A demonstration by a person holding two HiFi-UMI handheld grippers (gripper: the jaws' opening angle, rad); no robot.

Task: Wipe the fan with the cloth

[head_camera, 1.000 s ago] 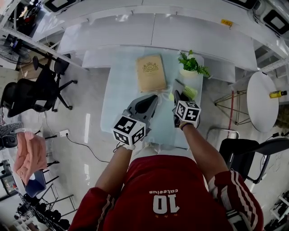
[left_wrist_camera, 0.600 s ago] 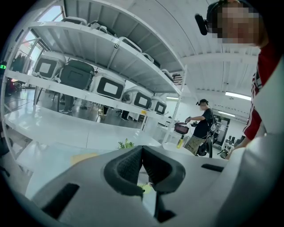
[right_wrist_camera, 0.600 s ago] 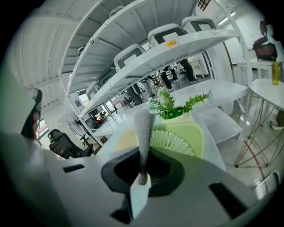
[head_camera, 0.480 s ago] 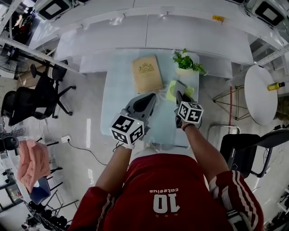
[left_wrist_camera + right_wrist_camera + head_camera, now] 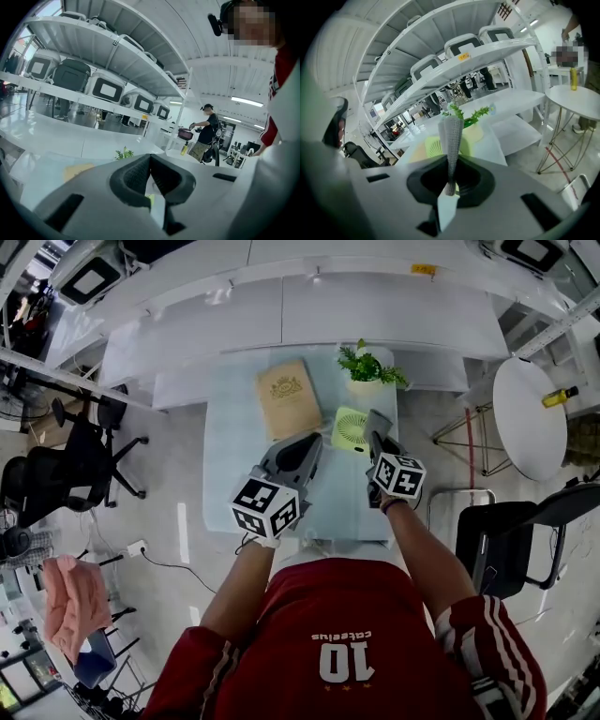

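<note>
Between right gripper's (image 5: 450, 180) jaws: grey cloth (image 5: 451, 136), clamped tight, strip standing up past tips. Left gripper (image 5: 150, 161) jaws pressed together, nothing held. Just ahead of cloth, slightly left: green fan (image 5: 351, 428) on table (image 5: 225, 446), grille showing. Plant (image 5: 367, 368) beyond, book (image 5: 289, 397) to left. Right gripper clearly nearer fan; left sits back, off to side. Likely short forward reach puts cloth on grille.

Tan book (image 5: 288, 398) near potted plant (image 5: 367, 370) — round white table (image 5: 525, 418) well apart
</note>
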